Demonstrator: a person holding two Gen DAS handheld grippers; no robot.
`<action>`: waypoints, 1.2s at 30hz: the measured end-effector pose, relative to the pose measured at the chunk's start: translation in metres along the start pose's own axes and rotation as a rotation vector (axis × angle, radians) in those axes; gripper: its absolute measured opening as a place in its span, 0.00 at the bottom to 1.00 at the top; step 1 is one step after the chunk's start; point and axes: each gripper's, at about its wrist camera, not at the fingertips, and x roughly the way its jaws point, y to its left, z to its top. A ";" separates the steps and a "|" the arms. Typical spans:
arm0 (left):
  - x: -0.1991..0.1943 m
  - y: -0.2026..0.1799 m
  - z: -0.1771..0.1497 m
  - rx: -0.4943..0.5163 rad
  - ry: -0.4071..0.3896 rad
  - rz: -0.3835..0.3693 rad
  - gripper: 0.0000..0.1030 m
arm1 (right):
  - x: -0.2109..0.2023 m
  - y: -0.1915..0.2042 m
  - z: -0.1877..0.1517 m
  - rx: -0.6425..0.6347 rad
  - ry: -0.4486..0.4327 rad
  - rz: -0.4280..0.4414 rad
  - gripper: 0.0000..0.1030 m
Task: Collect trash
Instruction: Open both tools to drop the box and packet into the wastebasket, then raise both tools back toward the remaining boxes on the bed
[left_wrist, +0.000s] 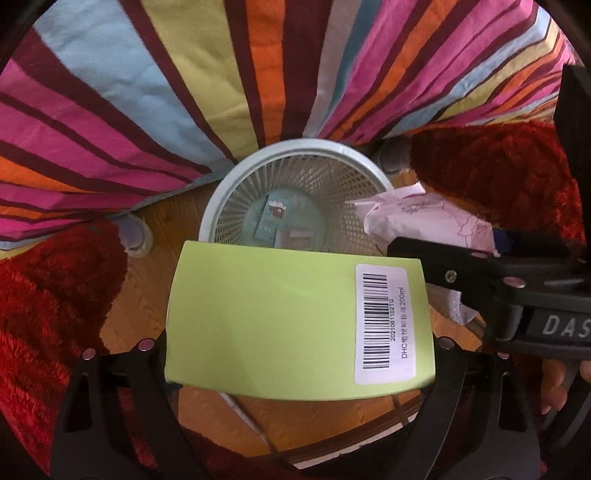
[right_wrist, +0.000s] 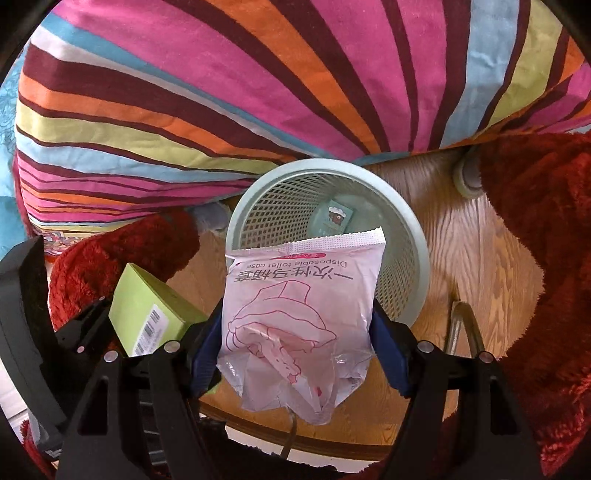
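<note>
My left gripper (left_wrist: 299, 343) is shut on a light green box (left_wrist: 295, 325) with a barcode label, held just in front of a pale blue mesh waste basket (left_wrist: 221, 192). My right gripper (right_wrist: 295, 350) is shut on a pink and white plastic packet (right_wrist: 299, 306), held over the near rim of the basket (right_wrist: 413, 236). A small teal packet (left_wrist: 275, 216) lies on the basket's bottom; it also shows in the right wrist view (right_wrist: 334, 218). The packet (left_wrist: 417, 218) and right gripper show at the right of the left wrist view. The green box (right_wrist: 147, 310) shows at the left of the right wrist view.
A striped, many-coloured bed cover (left_wrist: 184, 92) hangs behind the basket. Red fluffy rugs (left_wrist: 44, 295) lie on both sides on the wooden floor (right_wrist: 480, 258). A round grey bed foot (right_wrist: 467, 177) stands at the right. A metal leg (right_wrist: 458, 325) stands near the basket.
</note>
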 end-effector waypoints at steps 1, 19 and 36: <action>0.002 -0.001 0.000 0.004 0.012 0.004 0.87 | 0.001 -0.001 0.001 0.004 0.008 -0.001 0.68; 0.006 0.006 0.001 -0.032 0.027 0.009 0.93 | 0.004 -0.001 0.003 0.016 0.012 0.003 0.92; 0.011 0.023 -0.002 -0.123 0.056 -0.027 0.93 | 0.009 -0.003 0.003 0.029 0.032 0.026 0.92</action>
